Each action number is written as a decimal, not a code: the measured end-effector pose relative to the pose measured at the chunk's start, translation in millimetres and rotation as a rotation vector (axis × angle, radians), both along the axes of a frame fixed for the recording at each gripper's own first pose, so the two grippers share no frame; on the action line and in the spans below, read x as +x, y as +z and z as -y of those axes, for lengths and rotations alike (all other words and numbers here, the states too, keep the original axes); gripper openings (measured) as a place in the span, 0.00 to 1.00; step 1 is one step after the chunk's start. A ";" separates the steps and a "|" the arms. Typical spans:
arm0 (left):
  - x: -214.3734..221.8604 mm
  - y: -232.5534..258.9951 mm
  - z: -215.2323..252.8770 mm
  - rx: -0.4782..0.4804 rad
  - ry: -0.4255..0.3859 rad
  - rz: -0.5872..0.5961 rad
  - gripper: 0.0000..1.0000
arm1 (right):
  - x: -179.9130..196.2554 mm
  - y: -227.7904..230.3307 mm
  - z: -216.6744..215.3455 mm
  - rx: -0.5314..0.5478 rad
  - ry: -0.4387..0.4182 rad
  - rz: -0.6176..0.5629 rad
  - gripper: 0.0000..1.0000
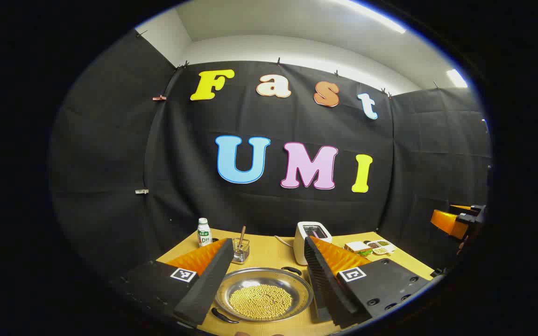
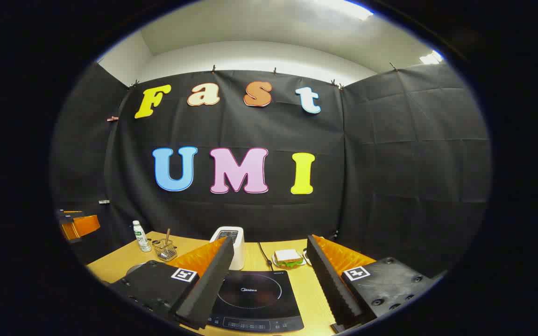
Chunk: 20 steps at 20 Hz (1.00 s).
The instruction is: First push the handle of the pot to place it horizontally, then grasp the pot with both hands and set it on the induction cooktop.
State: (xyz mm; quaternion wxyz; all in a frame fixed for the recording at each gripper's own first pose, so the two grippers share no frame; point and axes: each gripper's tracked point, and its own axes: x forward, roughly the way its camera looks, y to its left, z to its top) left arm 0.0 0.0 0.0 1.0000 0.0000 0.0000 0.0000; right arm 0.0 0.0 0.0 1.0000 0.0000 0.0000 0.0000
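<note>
I've got the table (image 1: pixel 269 254) laid out around the induction cooktop (image 2: pixel 255 296), which sits bare and ready just in front of the toaster (image 2: pixel 232 246). The pot (image 1: pixel 263 294), full of small yellow beans, isn't on the cooktop yet; its handles run diagonal, so the push comes first, I reckon. My left gripper (image 1: pixel 263 275) hangs over the pot, fingers spread wide, holding nothing. My right gripper (image 2: pixel 265 275) hovers over the cooktop, just as wide and empty, probably waiting its turn.
</note>
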 end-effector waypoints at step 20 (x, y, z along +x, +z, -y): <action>18.9 -12.8 -19.7 0.030 -0.029 -0.046 0.95 | 19.4 -2.2 -27.0 0.011 0.018 -0.018 0.98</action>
